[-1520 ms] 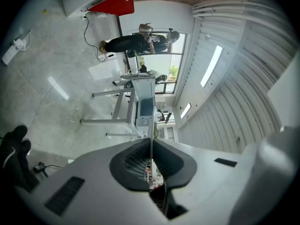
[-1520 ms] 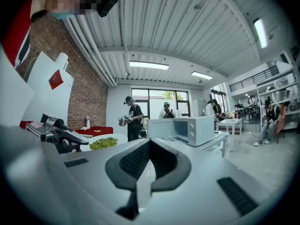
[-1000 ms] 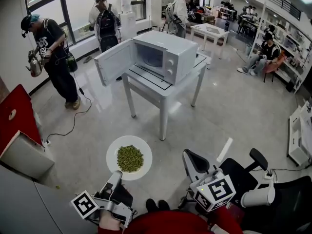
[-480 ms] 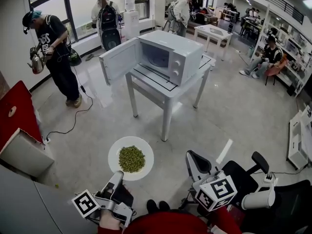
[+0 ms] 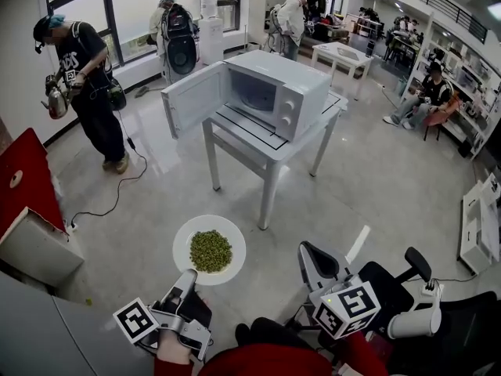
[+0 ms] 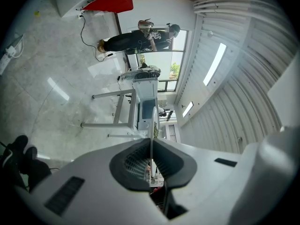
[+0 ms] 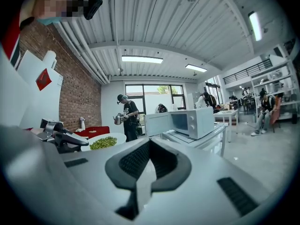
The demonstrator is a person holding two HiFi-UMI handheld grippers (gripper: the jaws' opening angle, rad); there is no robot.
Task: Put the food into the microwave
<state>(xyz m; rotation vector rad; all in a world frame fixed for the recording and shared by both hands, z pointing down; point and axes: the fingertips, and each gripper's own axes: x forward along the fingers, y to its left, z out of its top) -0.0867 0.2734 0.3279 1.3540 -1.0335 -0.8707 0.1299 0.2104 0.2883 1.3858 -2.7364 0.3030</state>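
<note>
Low in the head view, just left of centre: a plate of green food held over the floor.

The left claw (image 5: 188, 277) is clamped on the near rim of the white plate (image 5: 185, 243). In the left gripper view the plate (image 6: 153, 125) stands edge-on between pads pressed against it. The green food (image 5: 210, 251) lies heaped in the plate's middle. Right of centre at the bottom, the right claw (image 5: 308, 251) has its jaws together with nothing between them. The microwave (image 5: 274, 92) stands in the upper middle of the frame on a white bench (image 5: 258, 143). Its door (image 5: 194, 99) is swung open toward the left, well apart from the plate. At upper left a person (image 5: 82, 84) holds a kettle (image 5: 56, 105).
</note>
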